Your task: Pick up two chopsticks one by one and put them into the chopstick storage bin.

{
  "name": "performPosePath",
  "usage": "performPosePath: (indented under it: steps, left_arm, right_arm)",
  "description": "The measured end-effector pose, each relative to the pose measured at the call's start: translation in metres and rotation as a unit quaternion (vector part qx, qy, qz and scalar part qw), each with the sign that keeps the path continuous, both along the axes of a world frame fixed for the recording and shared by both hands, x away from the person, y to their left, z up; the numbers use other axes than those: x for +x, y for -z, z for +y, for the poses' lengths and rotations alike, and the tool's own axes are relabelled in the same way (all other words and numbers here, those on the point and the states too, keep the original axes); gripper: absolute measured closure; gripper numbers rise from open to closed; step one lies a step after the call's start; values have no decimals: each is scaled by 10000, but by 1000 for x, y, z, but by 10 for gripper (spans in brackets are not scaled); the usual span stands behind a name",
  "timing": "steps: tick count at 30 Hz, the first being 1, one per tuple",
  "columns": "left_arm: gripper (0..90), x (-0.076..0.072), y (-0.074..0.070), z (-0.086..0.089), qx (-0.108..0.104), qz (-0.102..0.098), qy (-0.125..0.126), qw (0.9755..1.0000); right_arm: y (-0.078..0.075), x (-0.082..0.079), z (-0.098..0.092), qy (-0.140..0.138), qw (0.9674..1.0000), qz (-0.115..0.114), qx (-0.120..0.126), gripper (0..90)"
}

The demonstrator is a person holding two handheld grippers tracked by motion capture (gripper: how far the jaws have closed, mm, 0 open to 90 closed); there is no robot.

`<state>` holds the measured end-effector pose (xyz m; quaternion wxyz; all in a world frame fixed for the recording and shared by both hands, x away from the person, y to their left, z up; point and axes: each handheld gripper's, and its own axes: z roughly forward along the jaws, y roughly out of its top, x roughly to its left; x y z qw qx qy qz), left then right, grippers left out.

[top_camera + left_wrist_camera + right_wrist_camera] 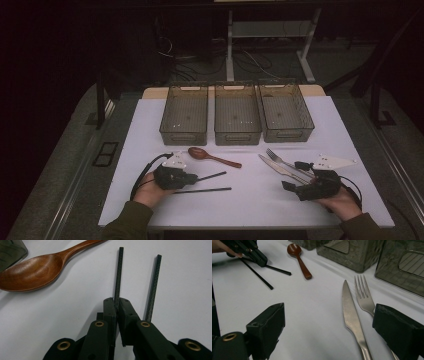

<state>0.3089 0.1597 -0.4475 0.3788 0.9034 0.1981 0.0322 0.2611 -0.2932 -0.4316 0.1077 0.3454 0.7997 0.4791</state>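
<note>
Table (150, 150): a white top that takes up the middle of the high view, with everything laid out on it.
Bins (237, 114): three clear mesh bins in a row across the upper middle of the high view, side by side, all looking empty.
Right gripper (300, 186): lower right of the high view, jaws wide apart with nothing between them; in its own view they frame the handles of the knife (351, 315) and fork (364, 296), which lie side by side just ahead.
Left gripper (191, 176): lower left of the high view, jaws drawn together and clamped on one chopstick.
Wooden spoon (210, 156): centre of the high view, just below the bins, bowl at the left; in the left gripper view its bowl sits at the upper left, apart from the jaws.
Held chopstick (118, 272): pinched near its end between the pads, its free length running straight up the middle of the left gripper view.
Loose chopstick (153, 287): lies on the table just right of the held one, near it but not in the grip.
Step in hand: most likely lifting the pinched chopstick to carry it to a bin.
Doing it well: the hold is at one end, so the long free part may droop or swing; lifting straight up and slowly, and keeping clear of the loose stick alongside and the spoon, should help.
</note>
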Motion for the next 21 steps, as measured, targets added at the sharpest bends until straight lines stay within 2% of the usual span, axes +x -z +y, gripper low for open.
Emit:
performPosePath:
  steps: [17, 21]
  left_arm:
    - [851, 5, -6, 1, -39, -123, 32, 9999]
    - [852, 5, -10, 1, -111, -177, 34, 9998]
  right_arm:
    - [1, 1, 0, -17, 10000, 12, 11, 102]
    - [1, 1, 1, -17, 10000, 12, 19, 103]
